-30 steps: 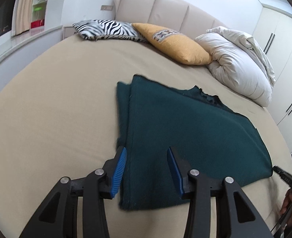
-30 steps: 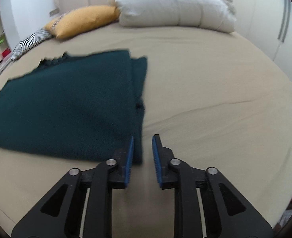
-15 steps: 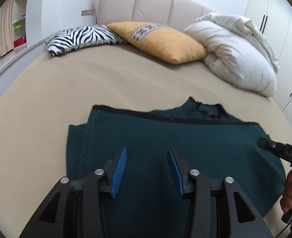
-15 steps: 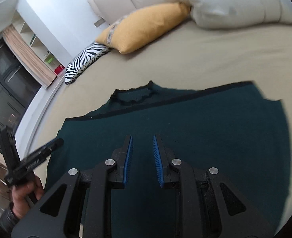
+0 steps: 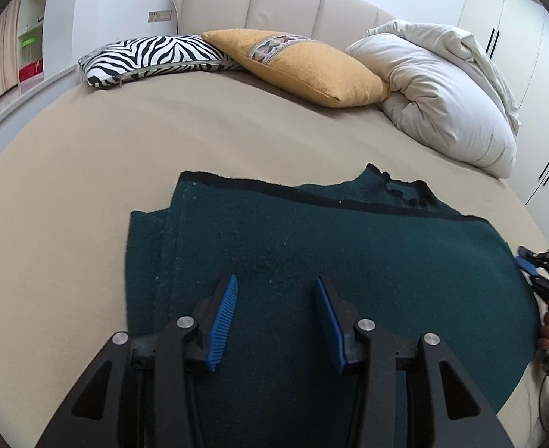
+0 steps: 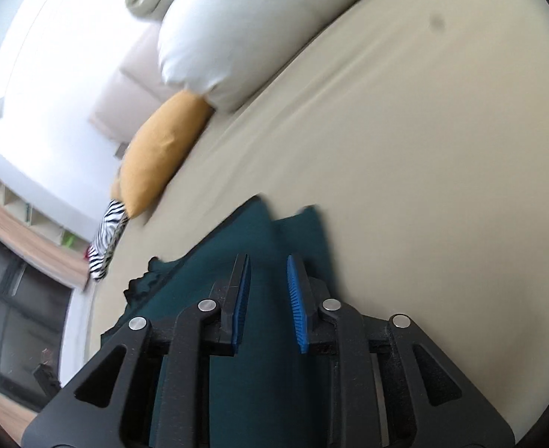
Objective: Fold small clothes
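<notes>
A dark teal knitted garment [image 5: 330, 261] with a black band along its far edge lies under both claws. The left gripper [image 5: 274, 313] and right gripper [image 6: 268, 298] are black with bright blue ribbed pads. Beyond them the bed sheet [image 5: 87, 171] is plain beige. Further off sit a black-and-white zebra-striped cushion [image 5: 147, 56], a mustard-yellow cushion [image 5: 311, 71] with a patterned strip, and an off-white duvet [image 5: 442, 89].

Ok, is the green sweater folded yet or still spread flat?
Partly folded. The green sweater lies flat on the bed with one side doubled over: layered edges show at its left, and the collar peeks out beyond the top edge.
</notes>
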